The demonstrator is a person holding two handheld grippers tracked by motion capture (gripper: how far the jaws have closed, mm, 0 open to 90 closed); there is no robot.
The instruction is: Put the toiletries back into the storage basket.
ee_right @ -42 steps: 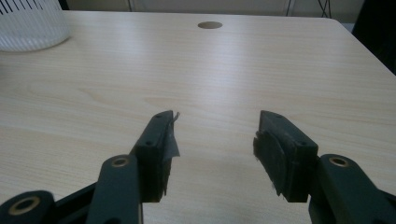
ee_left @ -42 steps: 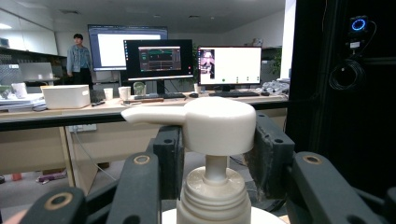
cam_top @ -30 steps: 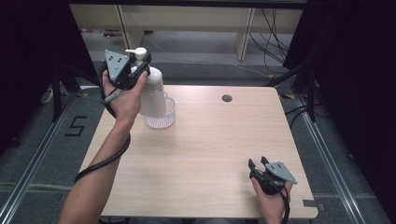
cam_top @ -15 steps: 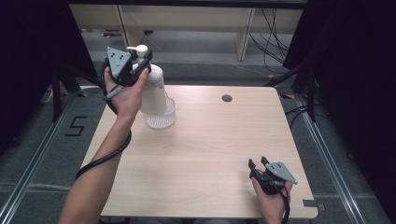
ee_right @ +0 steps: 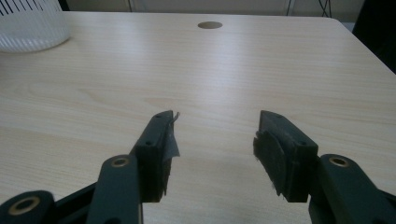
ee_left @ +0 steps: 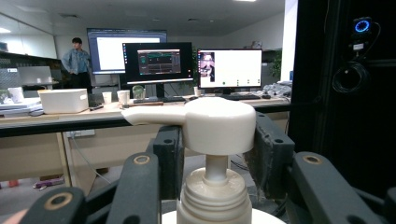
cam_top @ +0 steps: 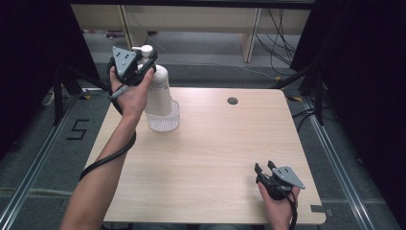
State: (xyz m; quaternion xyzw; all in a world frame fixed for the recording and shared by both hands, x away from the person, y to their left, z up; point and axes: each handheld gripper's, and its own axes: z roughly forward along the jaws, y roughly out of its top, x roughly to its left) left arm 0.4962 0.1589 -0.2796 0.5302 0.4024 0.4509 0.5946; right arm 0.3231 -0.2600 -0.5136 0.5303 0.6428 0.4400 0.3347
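Soap is likely what sits inside the tall white plastic pump bottle (cam_top: 158, 91), though no label or writing on it can be read. The bottle stands upright at the far left part of the pale wooden table (cam_top: 215, 163), with its bottom inside a small clear ribbed plastic cup (cam_top: 163, 120). Its white pump head (ee_left: 219, 123) has a long spout that points off to one side.

The left gripper (cam_top: 143, 63) is up at the top of the bottle. In the left gripper view, one black jaw stands on each side of the pump head, right up against it. The jaws look pressed onto the pump head, pinching it between them. The person's left hand (cam_top: 129, 93) holds this gripper, and a black cable (cam_top: 107, 155) hangs down along the arm.

The right gripper (cam_top: 264, 168) is well apart from the bottle, at the near right part of the table. The person's right hand (cam_top: 276, 203) holds it low over the wood. Its two jaws are spread wide with nothing between them. In the right gripper view, the ribbed cup shows far off at the top corner.

A small round dark hole (cam_top: 232, 101) is in the table near the far edge. On the floor at the left, a mark like the number 5 (cam_top: 78, 129) can be read.
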